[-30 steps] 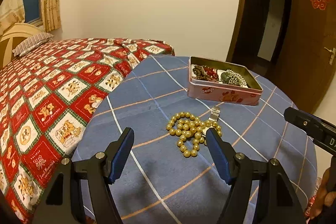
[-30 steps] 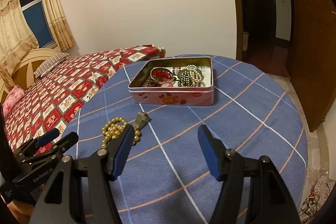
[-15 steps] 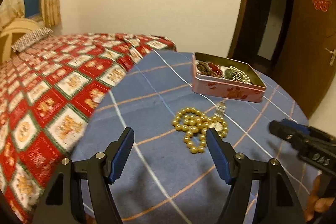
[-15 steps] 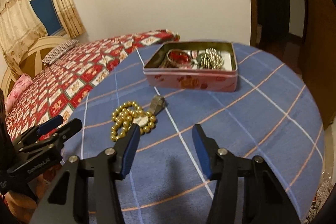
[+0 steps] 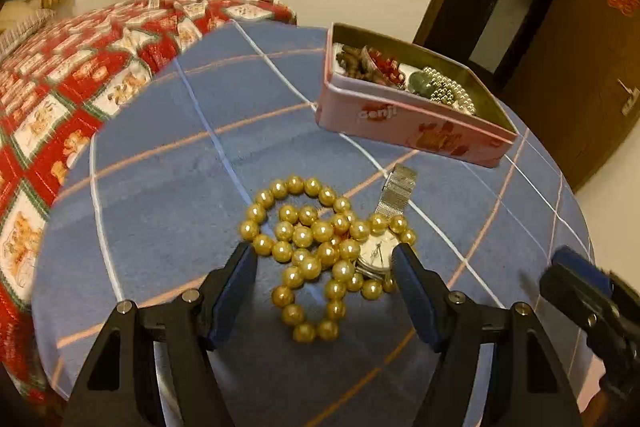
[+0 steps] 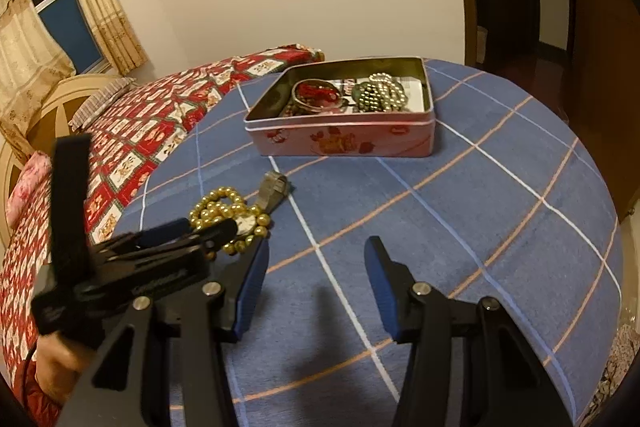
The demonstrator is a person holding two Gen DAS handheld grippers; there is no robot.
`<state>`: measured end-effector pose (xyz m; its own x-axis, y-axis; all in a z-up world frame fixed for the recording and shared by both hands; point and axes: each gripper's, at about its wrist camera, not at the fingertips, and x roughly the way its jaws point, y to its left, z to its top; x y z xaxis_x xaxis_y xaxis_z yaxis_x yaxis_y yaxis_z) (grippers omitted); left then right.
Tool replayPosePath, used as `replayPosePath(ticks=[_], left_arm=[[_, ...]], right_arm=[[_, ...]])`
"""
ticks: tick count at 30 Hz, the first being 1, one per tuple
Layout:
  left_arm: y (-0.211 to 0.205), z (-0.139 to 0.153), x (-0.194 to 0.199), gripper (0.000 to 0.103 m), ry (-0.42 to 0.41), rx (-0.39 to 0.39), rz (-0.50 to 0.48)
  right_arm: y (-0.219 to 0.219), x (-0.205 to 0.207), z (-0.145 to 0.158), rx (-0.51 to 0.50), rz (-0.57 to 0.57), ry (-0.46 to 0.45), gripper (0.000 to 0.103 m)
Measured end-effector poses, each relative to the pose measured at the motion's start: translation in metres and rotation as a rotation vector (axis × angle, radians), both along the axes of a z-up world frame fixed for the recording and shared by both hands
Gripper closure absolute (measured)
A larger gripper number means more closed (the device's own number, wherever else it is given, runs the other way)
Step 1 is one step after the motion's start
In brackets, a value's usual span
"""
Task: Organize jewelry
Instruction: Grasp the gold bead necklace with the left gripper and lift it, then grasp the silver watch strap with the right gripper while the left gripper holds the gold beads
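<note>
Blue checked cloth covers the bench (image 5: 168, 131), where the left gripper (image 5: 324, 263), fingers wide, straddles the gold bead necklace (image 5: 316, 243) and wristwatch (image 5: 378, 251) near the tin (image 5: 400, 123); next, probably, closing on beads.

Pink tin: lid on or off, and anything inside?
Off. The pink tin stands open-topped, with a red bangle and silver beads inside.
</note>
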<state>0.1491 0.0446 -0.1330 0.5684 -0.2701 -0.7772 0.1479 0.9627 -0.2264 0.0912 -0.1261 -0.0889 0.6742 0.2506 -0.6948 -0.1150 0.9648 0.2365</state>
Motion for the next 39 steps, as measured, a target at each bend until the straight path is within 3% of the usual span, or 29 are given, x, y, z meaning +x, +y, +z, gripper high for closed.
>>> replayPosePath(ticks=[1, 3, 4, 8, 9, 10, 17, 21, 29, 36, 39], left_arm=[[0.000, 0.000, 0.003, 0.045, -0.001, -0.010, -0.001], [0.000, 0.000, 0.008, 0.053, 0.008, -0.019, -0.003], [0.000, 0.001, 0.009, 0.067, 0.007, -0.034, -0.008], [0.000, 0.003, 0.009, 0.079, -0.005, -0.047, -0.027], [0.001, 0.004, 0.007, 0.090, -0.017, -0.049, -0.032], [0.002, 0.008, 0.003, 0.093, -0.039, -0.071, -0.041], [0.023, 0.039, -0.023, 0.093, -0.152, -0.193, -0.028], [0.035, 0.058, -0.035, 0.093, -0.203, -0.174, -0.020], [0.062, 0.078, -0.044, 0.093, -0.274, -0.206, 0.042], [0.060, 0.076, -0.044, 0.093, -0.286, -0.163, 0.039], [0.067, 0.074, -0.042, 0.093, -0.285, -0.153, 0.049]], right_arm=[[-0.003, 0.001, -0.001, 0.008, -0.008, 0.003, 0.049], [-0.006, 0.002, -0.002, 0.018, -0.016, 0.009, 0.049], [-0.008, 0.002, -0.003, 0.022, -0.018, 0.011, 0.049], [-0.011, 0.001, -0.003, 0.024, -0.021, 0.013, 0.049], [-0.012, 0.001, -0.003, 0.028, -0.023, 0.013, 0.049], [-0.012, 0.001, -0.004, 0.029, -0.024, 0.013, 0.049], [-0.013, 0.000, -0.003, 0.033, -0.024, 0.014, 0.049], [-0.011, 0.000, -0.003, 0.036, -0.019, 0.012, 0.049], [0.006, 0.008, -0.002, 0.043, 0.030, 0.018, 0.049], [0.038, 0.050, -0.012, 0.039, 0.082, 0.064, 0.050], [0.055, 0.066, -0.022, 0.005, 0.108, 0.083, 0.058]])
